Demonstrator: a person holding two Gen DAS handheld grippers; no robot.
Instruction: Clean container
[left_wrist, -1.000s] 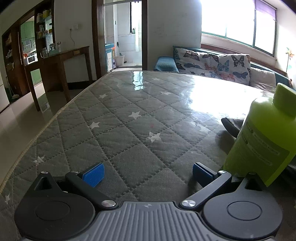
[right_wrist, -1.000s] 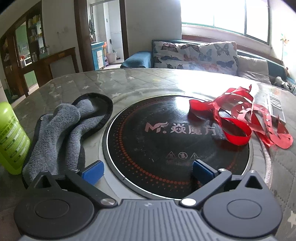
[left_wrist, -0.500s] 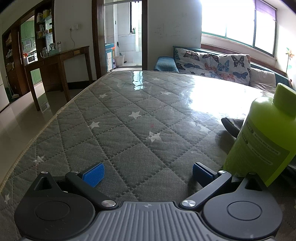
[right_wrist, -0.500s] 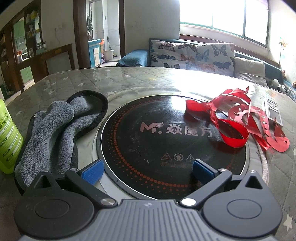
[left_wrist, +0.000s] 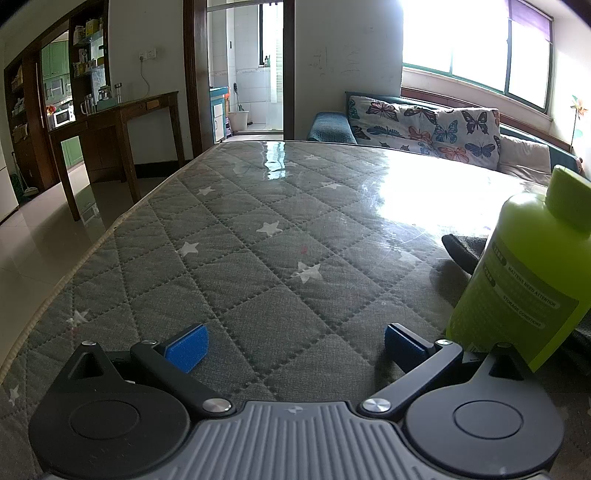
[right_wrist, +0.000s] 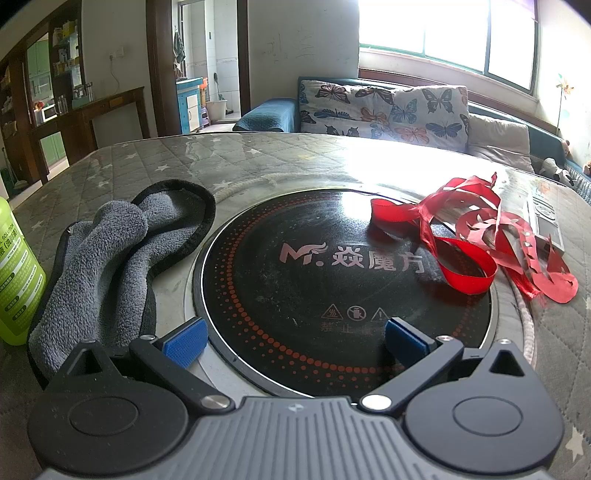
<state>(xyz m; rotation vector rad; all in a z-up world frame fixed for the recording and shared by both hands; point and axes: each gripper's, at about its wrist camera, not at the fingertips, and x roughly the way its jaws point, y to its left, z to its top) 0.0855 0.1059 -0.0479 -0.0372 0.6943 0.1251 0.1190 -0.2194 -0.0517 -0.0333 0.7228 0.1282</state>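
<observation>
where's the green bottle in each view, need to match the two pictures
Left wrist view: the green bottle stands at the right edge, close beside the left tongs' right finger.
Right wrist view: the green bottle is at the far left edge, partly cut off, left of the grey cloth.
Shared landmark: the butterfly-print cushion on the sofa under the window.

Both the left gripper and the right gripper look alike: a ribbed grey housing flanked by two round black discs, each topped by a triangular black bracket with a cut-out. Black link arms with silver screws at their pivots run forward to fingers faced with ridged blue pads.
</observation>
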